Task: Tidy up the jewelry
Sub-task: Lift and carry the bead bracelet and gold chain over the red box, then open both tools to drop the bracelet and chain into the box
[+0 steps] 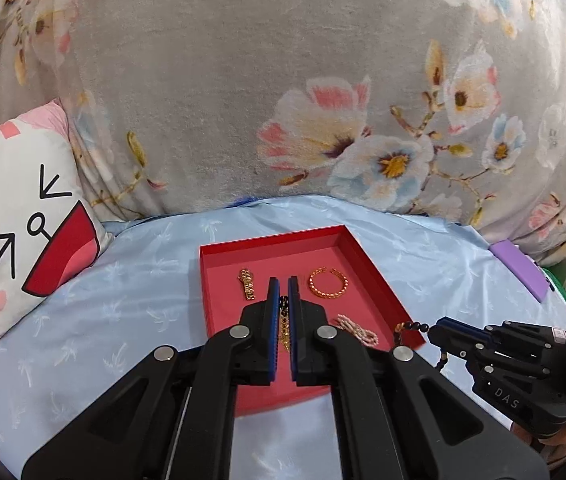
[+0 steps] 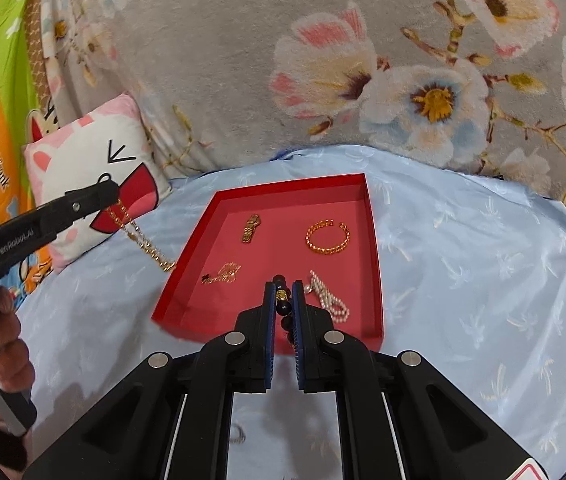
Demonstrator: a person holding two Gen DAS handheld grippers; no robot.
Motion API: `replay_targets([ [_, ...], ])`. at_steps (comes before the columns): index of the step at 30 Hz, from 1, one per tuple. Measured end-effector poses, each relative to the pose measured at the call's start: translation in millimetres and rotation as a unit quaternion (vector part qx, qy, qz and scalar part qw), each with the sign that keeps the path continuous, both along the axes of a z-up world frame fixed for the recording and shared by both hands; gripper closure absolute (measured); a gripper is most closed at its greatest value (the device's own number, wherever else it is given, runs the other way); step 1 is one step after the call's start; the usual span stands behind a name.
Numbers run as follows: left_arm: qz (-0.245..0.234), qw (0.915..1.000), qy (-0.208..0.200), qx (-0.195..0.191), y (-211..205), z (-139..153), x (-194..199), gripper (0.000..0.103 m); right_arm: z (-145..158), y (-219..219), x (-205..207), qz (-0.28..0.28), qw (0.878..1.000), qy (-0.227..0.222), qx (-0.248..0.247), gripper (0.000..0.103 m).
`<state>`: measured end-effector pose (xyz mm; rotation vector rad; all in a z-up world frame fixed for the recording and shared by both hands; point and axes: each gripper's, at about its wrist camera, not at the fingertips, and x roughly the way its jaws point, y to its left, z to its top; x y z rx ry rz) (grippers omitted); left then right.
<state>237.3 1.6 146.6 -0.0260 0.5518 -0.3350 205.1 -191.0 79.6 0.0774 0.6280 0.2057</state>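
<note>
While jewelry fills the red tray [image 2: 371, 236], blue sheet [image 2: 483, 280] surrounds its rim.

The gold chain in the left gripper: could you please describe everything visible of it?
The gold chain is a thin metal link necklace with some dark beads showing near the top in the left wrist view. Its upper end is pinched in the shut left gripper, and it hangs slack and slanting, its lower end down by the left rim of the red tray, over the blue sheet. Whether it touches either I cannot tell.
</note>
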Motion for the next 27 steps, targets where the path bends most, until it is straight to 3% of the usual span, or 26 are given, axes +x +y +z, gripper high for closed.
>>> replay_targets([
  [9,0.006,0.9992,0.039,0.001,-2.4,-35.8,35.9,0.100,-24.9,8.6,43.1,-0.005,1.000,0.028,0.008,0.096],
  [27,0.023,0.9972,0.070,0.011,-0.6,-74.5,51.5,0.099,-36.3,4.2,62.8,-0.011,0.999,0.025,0.030,0.092],
])
